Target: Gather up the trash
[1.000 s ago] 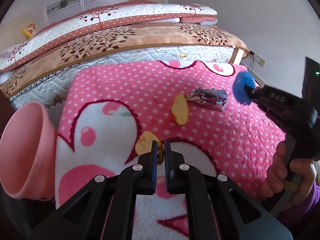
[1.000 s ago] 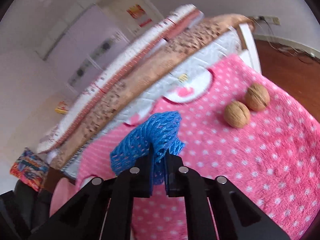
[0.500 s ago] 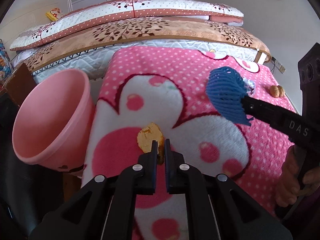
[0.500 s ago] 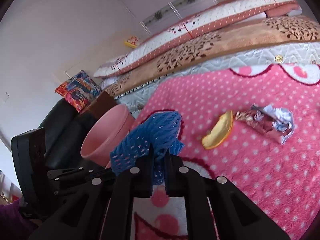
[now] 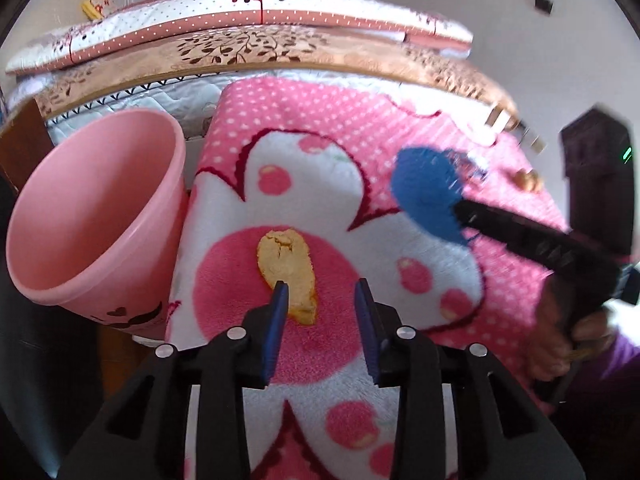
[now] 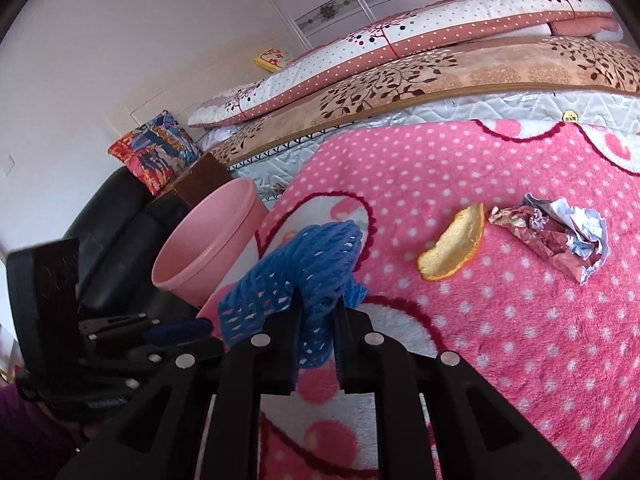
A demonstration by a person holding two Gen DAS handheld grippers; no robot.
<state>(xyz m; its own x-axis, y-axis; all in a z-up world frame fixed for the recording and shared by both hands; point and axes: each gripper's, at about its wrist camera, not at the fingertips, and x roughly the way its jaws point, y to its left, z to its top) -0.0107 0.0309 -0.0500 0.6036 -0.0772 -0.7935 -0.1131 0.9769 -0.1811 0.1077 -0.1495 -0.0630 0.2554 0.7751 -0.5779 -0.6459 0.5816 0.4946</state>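
My left gripper (image 5: 322, 300) is opening, its jaws wide apart. An orange peel (image 5: 286, 268) lies loose on the pink flowered blanket (image 5: 320, 128), just ahead of the left finger and free of the pads. The pink bin (image 5: 92, 208) stands off the blanket's left edge. My right gripper (image 6: 318, 304) is shut on a blue foam net (image 6: 304, 264), with its jaws starting to open. That net (image 5: 428, 192) hangs over the blanket in the left wrist view. A second peel (image 6: 452, 248) and a crumpled foil wrapper (image 6: 552, 236) lie further right. The bin (image 6: 208, 248) is left of the net.
Stacked quilts and a mattress (image 6: 440, 80) rise behind the blanket. A black sofa (image 6: 116, 216) with a patterned cushion (image 6: 160, 148) sits beyond the bin. A blurred walnut (image 5: 528, 180) rests at the blanket's far right. A hand (image 5: 560, 344) holds the right gripper.
The left jaws went from shut on the orange peel to wide apart, leaving the peel loose. The right gripper swung the blue net left, towards the pink bin.
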